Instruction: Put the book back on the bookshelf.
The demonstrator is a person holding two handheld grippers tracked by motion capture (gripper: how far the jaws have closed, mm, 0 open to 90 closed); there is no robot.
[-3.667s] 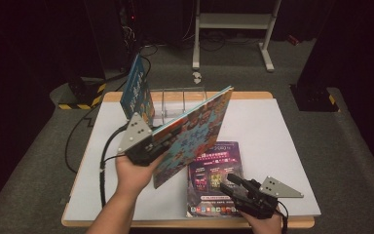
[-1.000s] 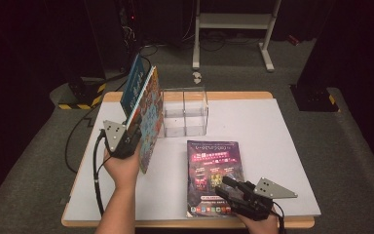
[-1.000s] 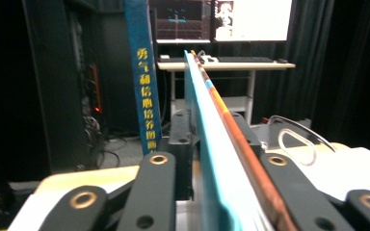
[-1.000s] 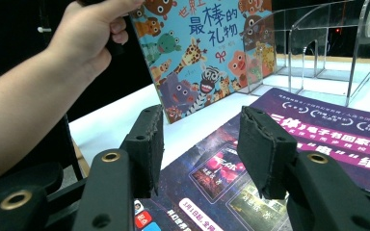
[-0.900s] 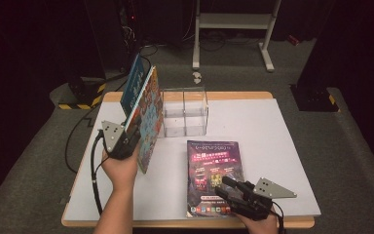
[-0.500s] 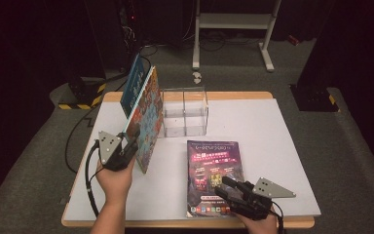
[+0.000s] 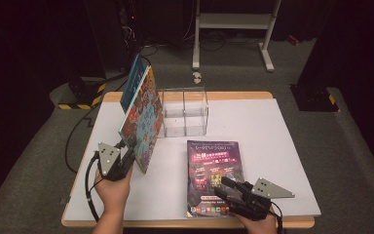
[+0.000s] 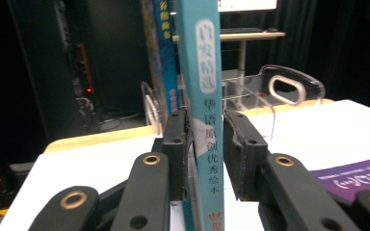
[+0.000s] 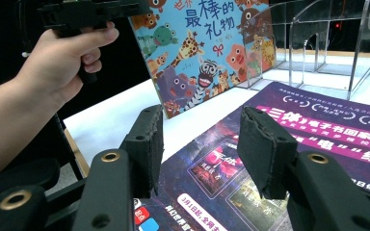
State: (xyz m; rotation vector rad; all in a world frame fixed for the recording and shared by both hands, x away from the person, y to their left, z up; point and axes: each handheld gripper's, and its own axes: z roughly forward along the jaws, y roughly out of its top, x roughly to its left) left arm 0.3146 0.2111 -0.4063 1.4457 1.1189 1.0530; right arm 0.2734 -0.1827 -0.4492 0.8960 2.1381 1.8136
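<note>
A colourful animal picture book point(image 7: 143, 119) stands nearly upright on its edge at the table's left and leans toward a blue book point(image 7: 134, 80) behind it. My left gripper point(image 7: 126, 161) grips its near edge: the teal spine point(image 8: 206, 72) sits between the pads, and the jaws have just been closing on it. A purple book point(image 7: 214, 170) lies flat near the front edge. My right gripper point(image 7: 226, 187) hovers low over its near end, open, with nothing between its fingers point(image 9: 147, 144).
A clear acrylic divider stand point(image 7: 185, 112) sits just right of the upright books at the back of the white table point(image 7: 272, 141). A cable trails off the table's left side. Dark floor and a metal frame lie beyond the far edge.
The left hand brought the picture book from a tilt over mid-table to upright beside the blue book. It then slid down and toward the near edge. The right gripper stayed put.
</note>
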